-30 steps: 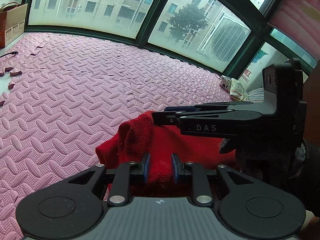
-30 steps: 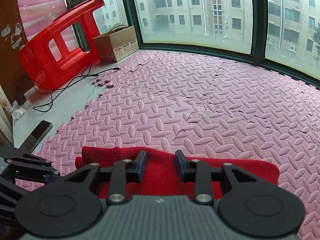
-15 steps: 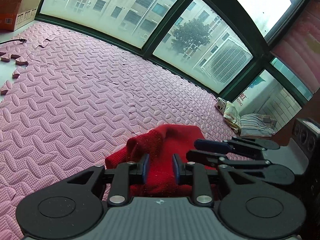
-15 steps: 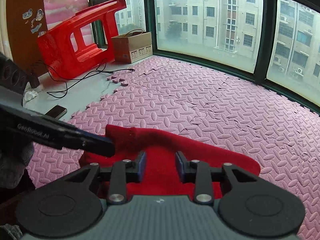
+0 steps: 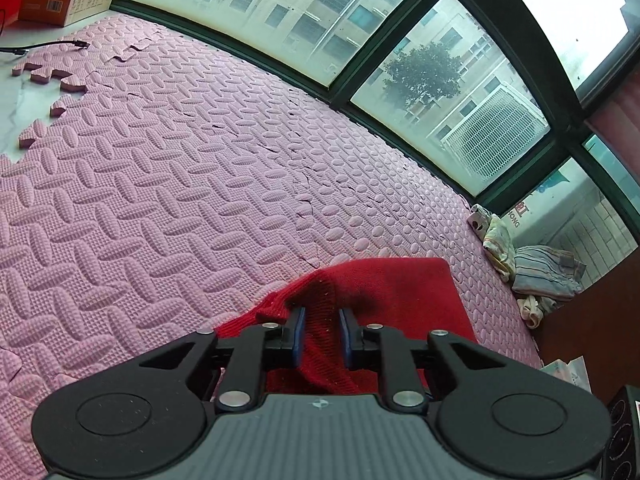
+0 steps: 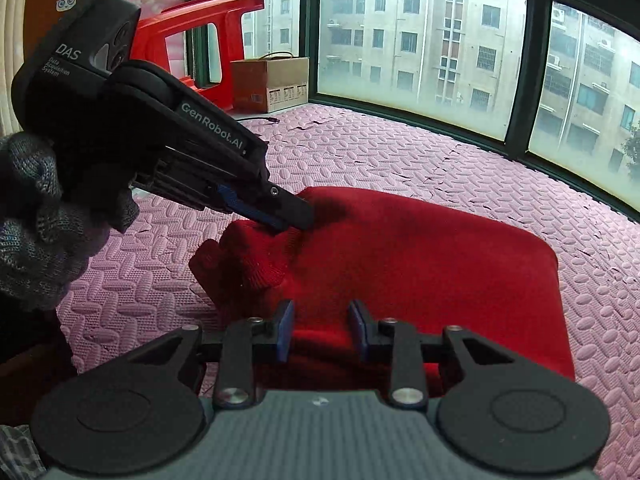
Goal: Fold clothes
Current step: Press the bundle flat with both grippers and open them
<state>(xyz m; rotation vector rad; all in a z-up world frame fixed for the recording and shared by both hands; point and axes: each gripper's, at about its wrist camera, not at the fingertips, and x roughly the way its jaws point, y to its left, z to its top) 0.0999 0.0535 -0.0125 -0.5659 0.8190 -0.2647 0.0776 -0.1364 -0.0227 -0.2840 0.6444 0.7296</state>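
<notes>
A pink foam mat [image 5: 168, 184] with a raised woven pattern covers the floor, running from beneath both sets of jaws out to a wall of dark-framed windows [image 6: 420, 40] far ahead of them. A red knitted garment [image 6: 420, 264] lies on the mat directly ahead of and under both grippers, mostly flat, with one bunched end lifted. The left gripper [image 5: 320, 334] is clamped on that bunched red knit — fabric fills the gap between its blue pads, and the right wrist view shows its tips pinching the raised fold, held by a grey-gloved hand [image 6: 36, 216]. The right gripper [image 6: 322, 330] has its jaws apart, with flat red fabric seen between and below the pads. Beyond and left of the right jaws stand a red plastic chair [image 6: 208, 40] and a cardboard box [image 6: 270, 84]. Ahead and right of the left jaws, a small pile of pale clothes [image 5: 532, 268] sits at the mat's edge.
</notes>
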